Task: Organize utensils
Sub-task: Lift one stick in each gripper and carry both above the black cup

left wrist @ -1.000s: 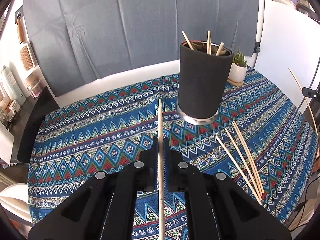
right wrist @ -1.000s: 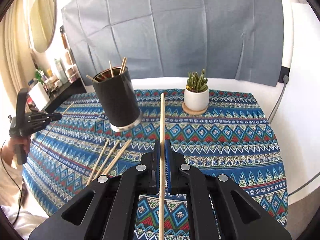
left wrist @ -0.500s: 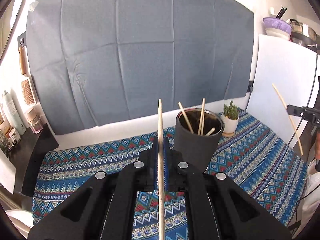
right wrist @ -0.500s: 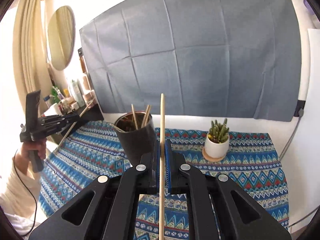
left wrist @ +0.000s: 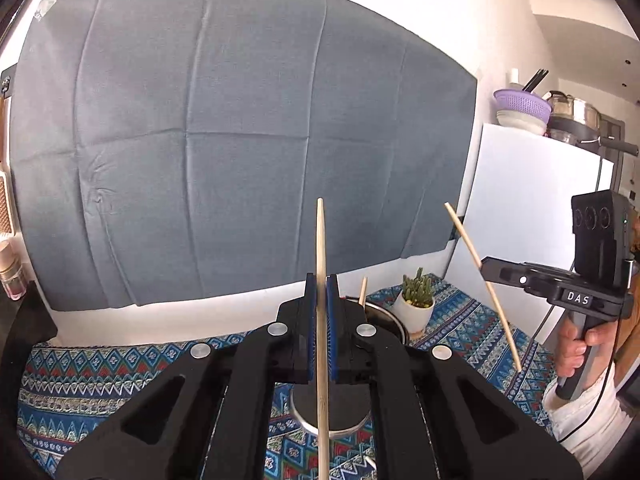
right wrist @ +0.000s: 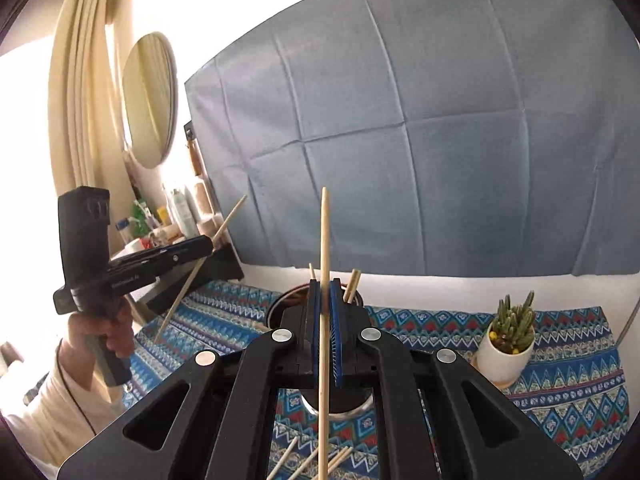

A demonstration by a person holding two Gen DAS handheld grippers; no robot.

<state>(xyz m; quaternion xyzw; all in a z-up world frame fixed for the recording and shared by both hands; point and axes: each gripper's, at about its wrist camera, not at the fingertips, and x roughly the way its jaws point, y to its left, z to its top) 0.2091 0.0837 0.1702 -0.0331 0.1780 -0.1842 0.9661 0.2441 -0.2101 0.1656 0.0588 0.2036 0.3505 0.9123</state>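
My left gripper (left wrist: 321, 280) is shut on a wooden chopstick (left wrist: 320, 240) that points upward. My right gripper (right wrist: 325, 284) is shut on another wooden chopstick (right wrist: 325, 236), also upright. Both are raised above the black utensil holder (right wrist: 280, 308), which is mostly hidden behind the jaws; its rim also shows in the left wrist view (left wrist: 384, 314). Chopstick ends (right wrist: 352, 284) stick out of the holder. Several loose chopsticks (right wrist: 304, 460) lie on the patterned cloth (right wrist: 560, 360) below. The right gripper with its chopstick shows in the left wrist view (left wrist: 486, 270); the left one shows in the right wrist view (right wrist: 206, 246).
A small cactus in a white pot (right wrist: 508, 344) stands right of the holder, also in the left wrist view (left wrist: 416, 300). A grey backdrop (left wrist: 240, 140) hangs behind the table. A white fridge (left wrist: 532, 200) is at the right, a shelf with bottles (right wrist: 176, 216) at the left.
Both grippers have risen and tilted up with their chopsticks. The holder has dropped from full view to behind the jaws, and the two grippers have come closer together.
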